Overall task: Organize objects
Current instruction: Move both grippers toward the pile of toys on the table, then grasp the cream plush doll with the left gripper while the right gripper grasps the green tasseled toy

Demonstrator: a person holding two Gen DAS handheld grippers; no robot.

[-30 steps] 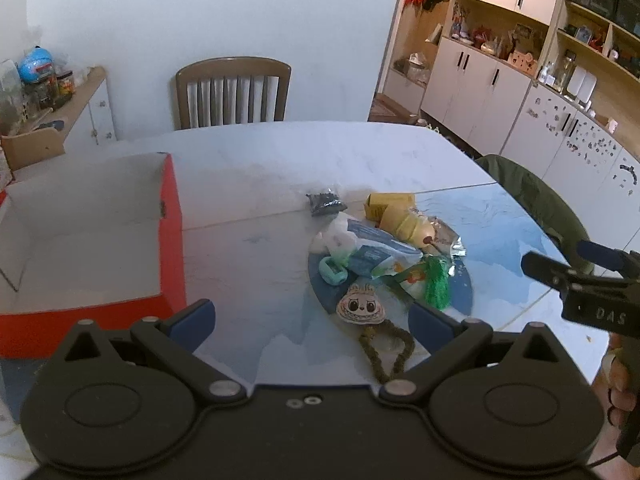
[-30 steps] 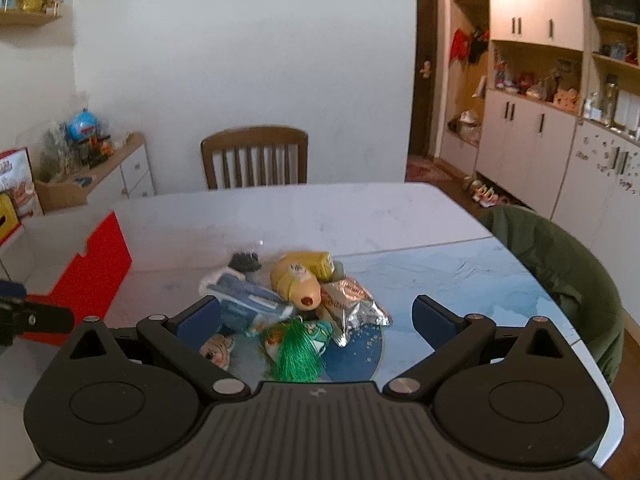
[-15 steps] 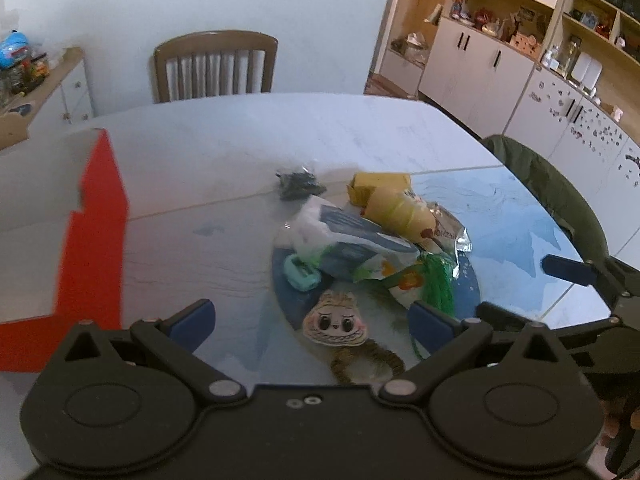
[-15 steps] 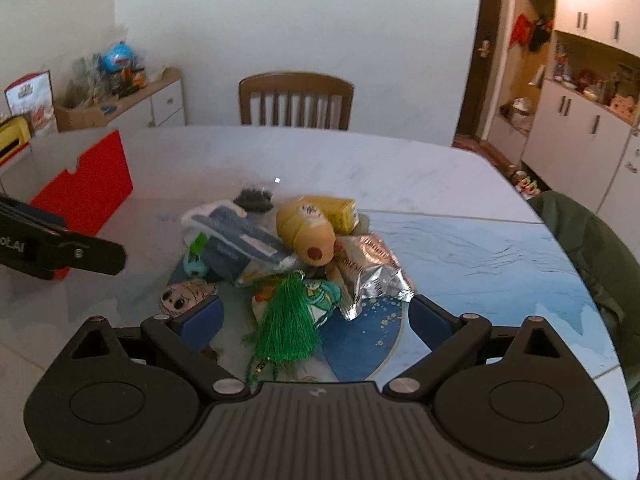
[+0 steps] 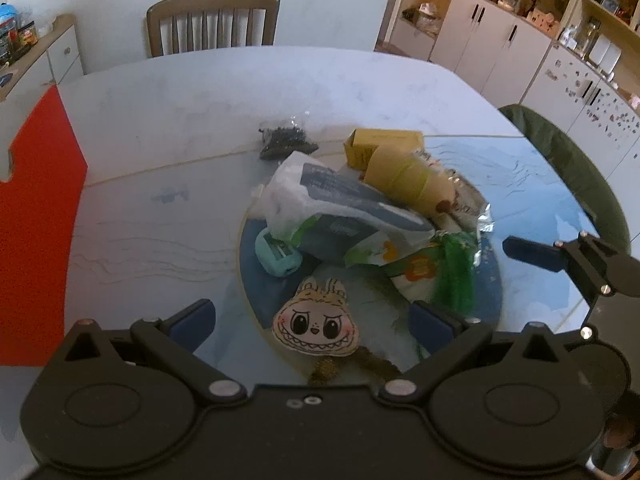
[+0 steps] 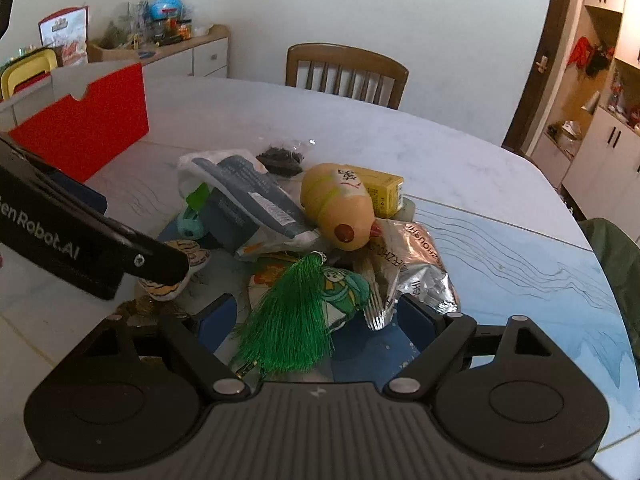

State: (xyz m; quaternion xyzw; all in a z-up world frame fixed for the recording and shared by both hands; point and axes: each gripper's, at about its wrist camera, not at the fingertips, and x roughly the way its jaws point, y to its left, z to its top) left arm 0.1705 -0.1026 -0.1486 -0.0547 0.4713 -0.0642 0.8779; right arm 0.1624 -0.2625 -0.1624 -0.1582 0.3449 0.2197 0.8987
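Between left gripper (image 5: 312, 316) jaws, plush face charm (image 5: 316, 326), untouched.

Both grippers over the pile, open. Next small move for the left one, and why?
Probably lower the left gripper and close on the monster-face plush. It lies between the open jaws at the pile's near edge with nothing on top. The red box is to the left.

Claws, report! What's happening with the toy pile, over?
Both claws open, empty. Left claw at monster plush; right claw at green tassel. Pile unsorted, red box waiting.
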